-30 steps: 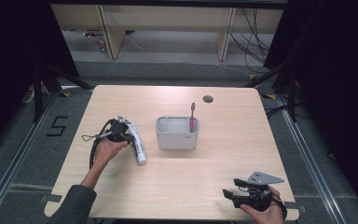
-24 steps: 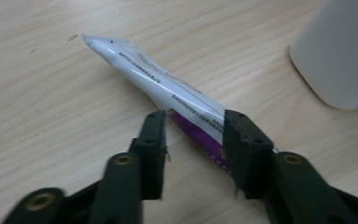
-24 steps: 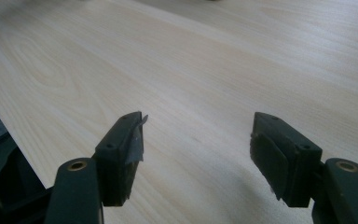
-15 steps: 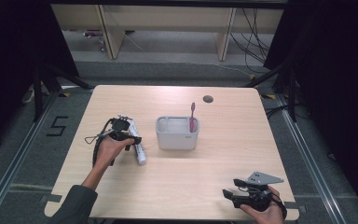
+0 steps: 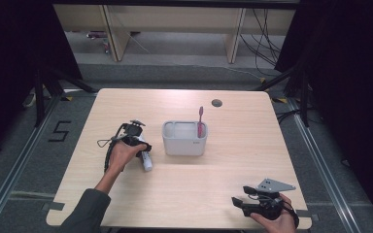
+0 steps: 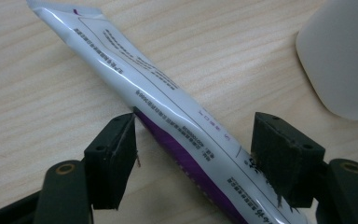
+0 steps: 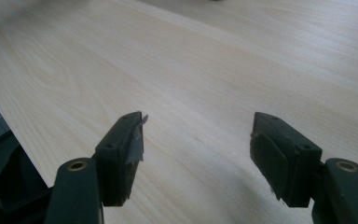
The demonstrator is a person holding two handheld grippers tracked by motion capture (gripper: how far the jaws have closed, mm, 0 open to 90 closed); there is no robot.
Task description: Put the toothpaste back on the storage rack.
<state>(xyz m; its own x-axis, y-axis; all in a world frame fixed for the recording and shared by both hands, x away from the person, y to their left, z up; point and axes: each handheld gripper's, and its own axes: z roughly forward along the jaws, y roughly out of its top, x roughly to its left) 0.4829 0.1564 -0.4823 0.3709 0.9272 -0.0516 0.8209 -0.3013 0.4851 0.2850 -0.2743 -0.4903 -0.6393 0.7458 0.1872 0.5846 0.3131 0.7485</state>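
A white and purple toothpaste tube (image 6: 168,102) lies flat on the wooden table (image 5: 233,160), left of a grey caddy (image 5: 185,141) that holds a pink toothbrush (image 5: 200,121). My left gripper (image 6: 196,130) hovers over the tube (image 5: 147,160) with a jaw on each side of it. Its jaws have just been opening, the pads no longer press on the tube, and it stands open. In the high view the left gripper (image 5: 137,138) sits under the person's hand. My right gripper (image 7: 198,126) is open over bare wood near the table's front right edge (image 5: 240,201).
The caddy's pale rounded corner (image 6: 345,56) is close on the right in the left gripper view. A dark round hole (image 5: 217,103) marks the table's far side. Floor rails and dark curtains surround the table.
The left jaws have opened off the toothpaste tube, which now rests on the table. The left hand shifted slightly. The right hand and gripper stayed still.
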